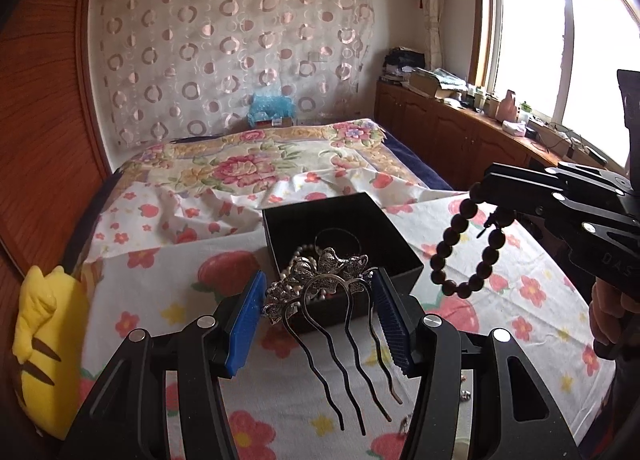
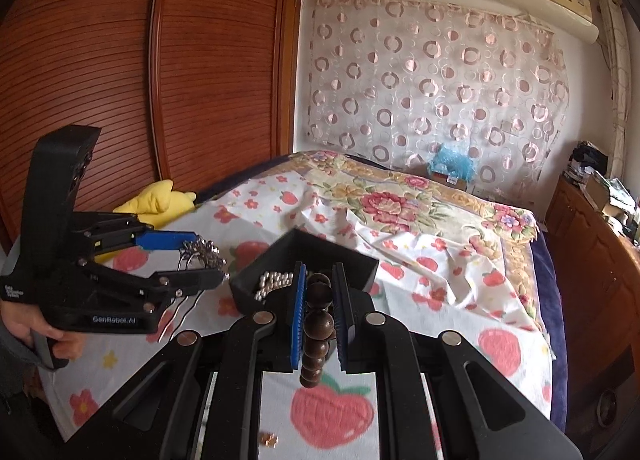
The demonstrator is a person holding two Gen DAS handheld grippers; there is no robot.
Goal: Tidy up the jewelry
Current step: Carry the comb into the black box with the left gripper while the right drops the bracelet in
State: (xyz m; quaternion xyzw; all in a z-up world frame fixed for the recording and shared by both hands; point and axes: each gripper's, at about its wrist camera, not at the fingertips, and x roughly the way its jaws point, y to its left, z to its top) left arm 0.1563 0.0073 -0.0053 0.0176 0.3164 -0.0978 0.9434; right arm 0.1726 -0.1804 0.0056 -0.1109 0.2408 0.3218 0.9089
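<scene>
Black plastic left gripper (image 1: 318, 324) and right gripper (image 2: 320, 314) with blue ribbed pads (image 1: 244, 324), silver screws, white lettering; grey sleeve (image 2: 12, 344).

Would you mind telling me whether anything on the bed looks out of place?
Yes: a small gold-coloured piece lies loose on the strawberry-print sheet, apart from the black box holding the pearl strand. It is too small to identify.

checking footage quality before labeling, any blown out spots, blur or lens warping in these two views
Left wrist view: the window is blown out to white, the wardrobe bows from fisheye warp, and the hair comb stays sharp. Right wrist view: light is even with no glare, the wardrobe doors curve, the wooden bead bracelet is crisp, and the strawberry-print sheet near the bottom looks soft.
</scene>
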